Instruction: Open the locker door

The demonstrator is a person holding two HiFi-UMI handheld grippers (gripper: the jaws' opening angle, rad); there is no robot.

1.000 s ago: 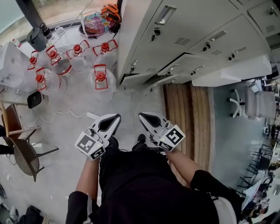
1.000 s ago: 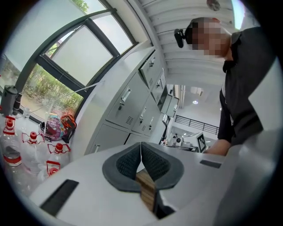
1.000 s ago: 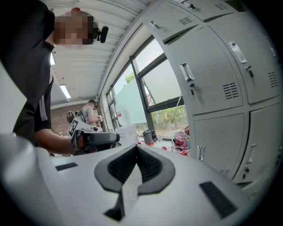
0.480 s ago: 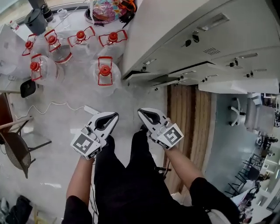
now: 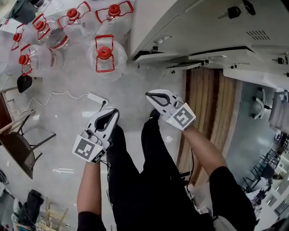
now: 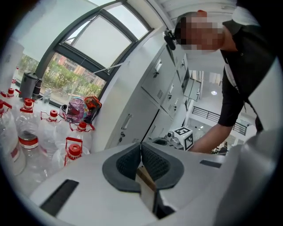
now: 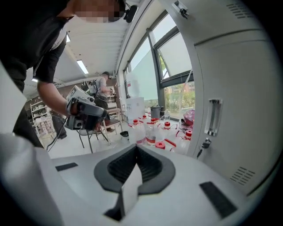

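The white lockers (image 5: 189, 27) fill the head view's top right; a dark lock knob (image 5: 233, 12) shows on one door. My left gripper (image 5: 109, 113) and right gripper (image 5: 151, 96) hang side by side above the floor, short of the lockers, both shut and empty. In the right gripper view a locker door (image 7: 234, 88) stands close on the right, with a slim handle (image 7: 213, 117) and a key (image 7: 204, 145) below it; my right gripper (image 7: 135, 151) points past it. The left gripper (image 6: 141, 146) points at the locker row (image 6: 146, 88).
Several big water bottles (image 5: 104, 54) with red caps stand on the floor left of the lockers. A power strip (image 5: 97, 97) and its cable lie near my left gripper. A chair (image 5: 20, 149) is at the left, a wooden floor strip (image 5: 207, 103) at the right.
Both grippers have come down and the head has dropped lower, so the lockers and bottles loom larger. Both stay shut.
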